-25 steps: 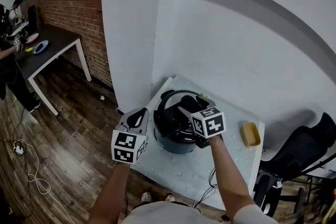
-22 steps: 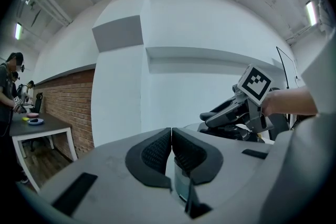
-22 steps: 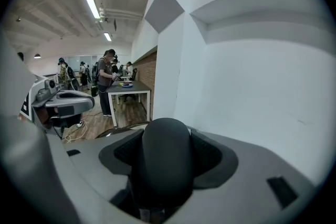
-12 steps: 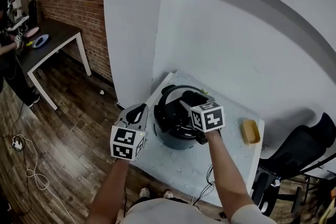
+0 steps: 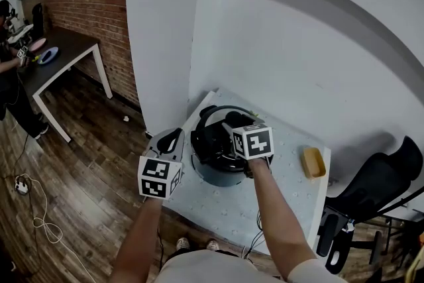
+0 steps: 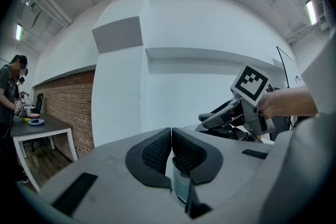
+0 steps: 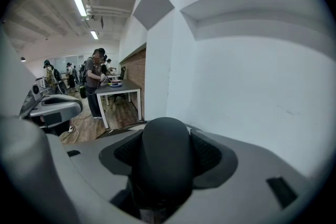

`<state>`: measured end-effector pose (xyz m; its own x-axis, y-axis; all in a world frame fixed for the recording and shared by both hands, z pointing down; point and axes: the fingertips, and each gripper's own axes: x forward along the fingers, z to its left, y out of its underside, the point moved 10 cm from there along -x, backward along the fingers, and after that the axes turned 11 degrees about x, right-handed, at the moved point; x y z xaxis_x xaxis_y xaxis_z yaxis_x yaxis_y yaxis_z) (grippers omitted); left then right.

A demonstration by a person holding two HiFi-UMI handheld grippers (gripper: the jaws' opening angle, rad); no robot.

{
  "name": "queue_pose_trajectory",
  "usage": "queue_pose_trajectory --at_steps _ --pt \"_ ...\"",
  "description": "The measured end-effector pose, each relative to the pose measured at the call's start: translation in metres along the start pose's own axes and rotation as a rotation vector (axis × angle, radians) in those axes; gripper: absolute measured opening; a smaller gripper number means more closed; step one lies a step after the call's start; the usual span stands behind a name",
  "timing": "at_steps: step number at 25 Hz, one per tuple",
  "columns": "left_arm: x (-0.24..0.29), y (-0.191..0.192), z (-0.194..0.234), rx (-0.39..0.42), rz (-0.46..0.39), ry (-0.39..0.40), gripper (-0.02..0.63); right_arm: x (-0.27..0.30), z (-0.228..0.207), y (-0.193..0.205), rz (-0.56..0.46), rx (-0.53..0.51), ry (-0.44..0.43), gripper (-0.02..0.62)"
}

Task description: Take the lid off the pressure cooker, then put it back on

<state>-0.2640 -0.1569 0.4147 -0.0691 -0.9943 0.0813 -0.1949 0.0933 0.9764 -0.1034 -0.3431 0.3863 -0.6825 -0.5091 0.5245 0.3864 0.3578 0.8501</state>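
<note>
Right gripper view is showing the right hand-held gripper clenching the lid's rounded black handle. Lid removal is probably just starting, calling next for a twist and level lift. Left gripper view is showing the left hand-held gripper pressed together, empty. Only the head view is revealing the pressure cooker sitting on the counter, its lid seemingly on.

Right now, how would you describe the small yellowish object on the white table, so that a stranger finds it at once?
Find the white table against the white wall, with the dark pressure cooker on it. Right of the cooker, near the table's edge, lies the yellowish block: small, flat, rounded, the only coloured thing there.
</note>
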Motion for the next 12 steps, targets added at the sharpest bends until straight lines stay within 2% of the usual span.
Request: queue_pose_trajectory --at_steps 12 --pt "-0.003 0.000 0.009 0.015 0.007 0.018 0.015 0.002 0.014 -0.001 -0.027 0.104 0.190 0.276"
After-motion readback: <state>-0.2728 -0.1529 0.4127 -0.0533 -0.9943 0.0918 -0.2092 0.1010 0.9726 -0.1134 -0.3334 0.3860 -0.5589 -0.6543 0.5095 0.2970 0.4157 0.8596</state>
